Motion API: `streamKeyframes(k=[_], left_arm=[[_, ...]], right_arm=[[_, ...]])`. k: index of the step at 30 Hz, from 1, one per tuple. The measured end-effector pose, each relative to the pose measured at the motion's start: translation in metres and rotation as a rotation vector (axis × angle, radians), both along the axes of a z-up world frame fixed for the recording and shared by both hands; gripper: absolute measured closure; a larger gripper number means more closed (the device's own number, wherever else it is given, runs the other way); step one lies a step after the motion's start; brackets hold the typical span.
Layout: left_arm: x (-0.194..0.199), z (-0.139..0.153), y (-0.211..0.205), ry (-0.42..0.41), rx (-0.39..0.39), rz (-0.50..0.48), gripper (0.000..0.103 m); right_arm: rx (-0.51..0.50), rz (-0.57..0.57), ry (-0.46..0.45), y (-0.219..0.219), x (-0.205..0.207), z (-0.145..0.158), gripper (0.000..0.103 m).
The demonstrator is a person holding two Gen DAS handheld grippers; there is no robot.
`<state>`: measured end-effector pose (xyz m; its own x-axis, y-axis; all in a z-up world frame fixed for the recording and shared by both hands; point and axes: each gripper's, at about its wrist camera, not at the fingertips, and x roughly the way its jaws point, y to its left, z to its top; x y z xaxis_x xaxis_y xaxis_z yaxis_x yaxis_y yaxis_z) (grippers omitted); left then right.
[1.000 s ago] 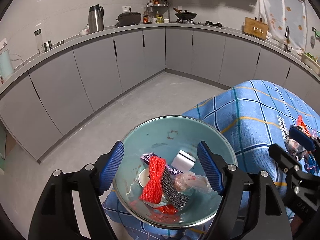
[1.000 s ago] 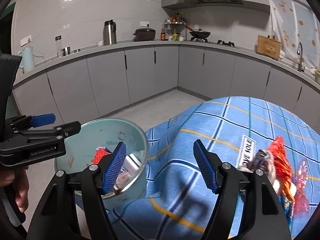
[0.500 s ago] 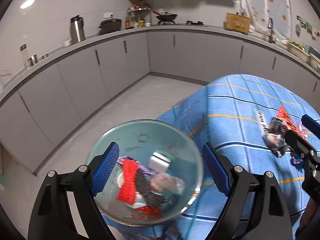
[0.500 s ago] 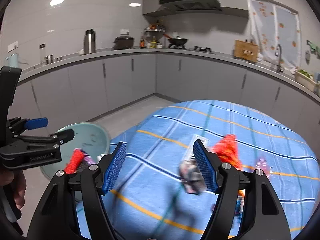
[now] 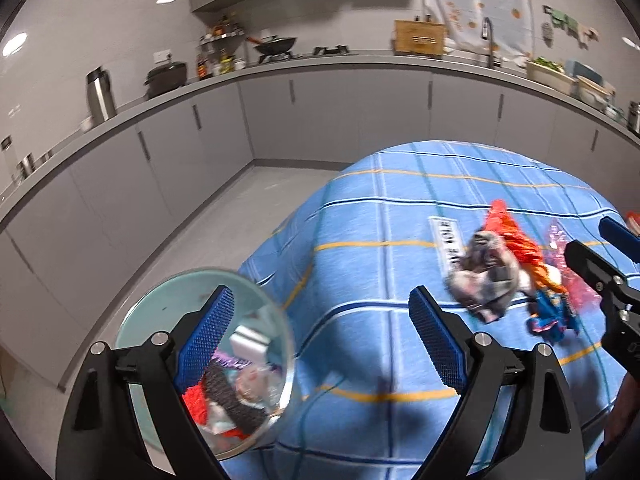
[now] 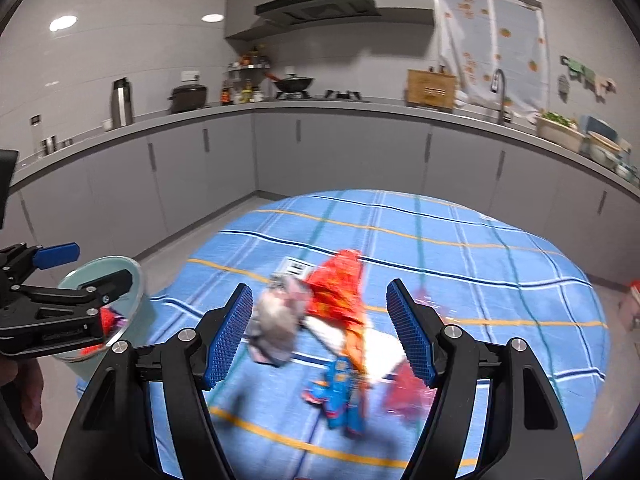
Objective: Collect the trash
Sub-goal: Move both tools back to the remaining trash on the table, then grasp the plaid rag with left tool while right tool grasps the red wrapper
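Behind everything, a gray kitchen counter (image 6: 360, 110) with cupboards below, carrying a kettle (image 6: 121, 102), a pot (image 6: 188, 98) and a wok (image 6: 294, 83). In front, a table (image 6: 460, 248) under a blue checked cloth, the largest thing near at hand. At its left edge, a pale green bin (image 5: 168, 308) already holding red, black and white scraps, with the left gripper (image 5: 320, 340) spread wide just above and beside it, empty; whether its left finger touches the bin rim cannot be told. On the cloth, a loose heap of trash: an orange wrapper (image 6: 340, 292), a crumpled gray wrapper (image 6: 276, 320) touching its left side, a blue wrapper (image 6: 340, 392) nearer the camera, a pink scrap (image 6: 404, 394) to the right, and a white label (image 6: 298, 267) lying flat just behind. Right gripper (image 6: 320, 336) also wide open and holding nothing, hovering over the heap with the gray and orange wrappers between its fingers in view, height above them unclear through the blur. Probably all very light, thin, crinkly and soft, likely slippery film that collapses under a pinch; best taken at a bunched, raised fold, such as the gray wrapper's crumpled middle, not at a flat edge. Flat label probably hardest to lift.
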<state>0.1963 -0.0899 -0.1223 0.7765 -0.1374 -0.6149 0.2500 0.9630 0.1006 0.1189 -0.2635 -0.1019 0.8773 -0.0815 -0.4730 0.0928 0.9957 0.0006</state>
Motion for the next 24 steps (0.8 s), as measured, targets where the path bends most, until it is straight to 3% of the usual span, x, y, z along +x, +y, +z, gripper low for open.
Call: streamKeyframes(k=[20, 23, 24], left_arm=[[0.011, -0.023, -0.113, 0.037, 0.033, -0.184, 0.015], [0.016, -0.031, -0.124, 0.057, 0.042, -0.202, 0.018], [0.018, -0.034, -0.126, 0.064, 0.039, -0.211, 0.023]], right_arm=[[0.041, -0.164, 0.034, -0.068, -0.011, -0.019, 0.034], [0.048, -0.170, 0.036, -0.072, -0.012, -0.021, 0.034], [0.049, -0.172, 0.036, -0.073, -0.013, -0.022, 0.034]])
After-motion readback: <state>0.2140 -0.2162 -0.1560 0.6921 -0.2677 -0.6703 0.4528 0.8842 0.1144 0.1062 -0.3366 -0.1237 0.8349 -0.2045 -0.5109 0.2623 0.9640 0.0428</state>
